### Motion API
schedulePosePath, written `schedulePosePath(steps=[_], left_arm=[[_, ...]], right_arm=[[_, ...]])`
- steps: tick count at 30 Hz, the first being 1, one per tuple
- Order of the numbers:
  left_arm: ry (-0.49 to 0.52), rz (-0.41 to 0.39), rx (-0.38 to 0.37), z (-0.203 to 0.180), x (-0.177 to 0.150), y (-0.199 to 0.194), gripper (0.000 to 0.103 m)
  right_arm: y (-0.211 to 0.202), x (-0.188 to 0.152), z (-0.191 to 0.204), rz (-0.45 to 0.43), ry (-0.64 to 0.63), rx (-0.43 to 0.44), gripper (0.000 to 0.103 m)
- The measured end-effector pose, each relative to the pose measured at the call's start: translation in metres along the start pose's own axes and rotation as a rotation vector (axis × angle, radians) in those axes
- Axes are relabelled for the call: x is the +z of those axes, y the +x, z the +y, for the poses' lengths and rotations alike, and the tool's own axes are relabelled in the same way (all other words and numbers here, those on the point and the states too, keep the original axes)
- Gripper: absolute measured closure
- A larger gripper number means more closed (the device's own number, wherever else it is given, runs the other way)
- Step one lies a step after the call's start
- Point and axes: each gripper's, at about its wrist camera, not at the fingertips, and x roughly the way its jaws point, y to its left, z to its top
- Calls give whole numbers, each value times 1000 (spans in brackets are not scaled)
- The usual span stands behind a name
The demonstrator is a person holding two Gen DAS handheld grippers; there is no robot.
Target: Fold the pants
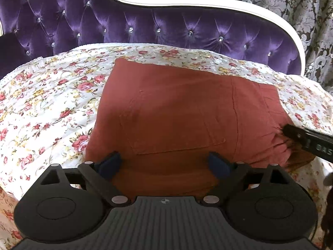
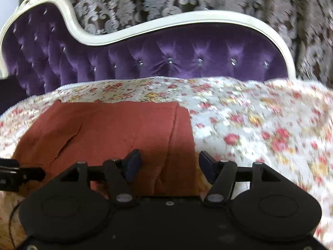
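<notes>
Rust-red pants [image 1: 174,112] lie folded into a rough rectangle on a floral bedspread [image 1: 52,95], a back pocket facing up. My left gripper [image 1: 164,164] is open, its blue pads [image 1: 110,164] spread wide just over the near edge of the pants. My right gripper [image 2: 169,164] is open too, over the pants' [image 2: 108,129] near right corner, nothing between its pads [image 2: 133,162]. Its black finger shows at the right of the left wrist view [image 1: 308,139], beside bunched cloth. The right wrist view is motion-blurred.
A tufted purple headboard [image 1: 145,27] with a white frame stands behind the bed, also in the right wrist view [image 2: 166,56]. Grey damask curtains [image 1: 281,4] hang behind it. The floral bedspread [image 2: 260,125] stretches out on both sides of the pants.
</notes>
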Motion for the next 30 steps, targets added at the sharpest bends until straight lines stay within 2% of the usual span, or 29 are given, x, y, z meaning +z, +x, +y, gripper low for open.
schedulePosePath(steps=[3,6,9,12,14,20,23,28,30], left_arm=[[-12,2,-7,1,1,1,10],[-9,13,-6,1,2,2,10],[-13,24,-7,1,5,2,10],[-3,28,4,-1,9,-3,11],[5,13,17,-5,10,-12,11],[22,-61,64,-21,4,-54,11],[-21,-59,81,-24,0,-72,10],[-131,-70,60,-19,-11,-98,10],[-135,-75,70,-18,-17,-104,10]], right_arm=[[-7,-6,-11,15,83,20,34],[-13,-12,-15,7,104,24,32],[-20,-12,-12,5,87,4,31],[-32,-6,-3,-6,20,-59,31],[-44,-4,1,-25,-17,-66,31],[-87,4,7,-38,-2,-1,31],[-105,6,10,-30,36,35,31],[-132,3,20,-22,70,77,31],[-141,-1,25,-17,76,78,31]])
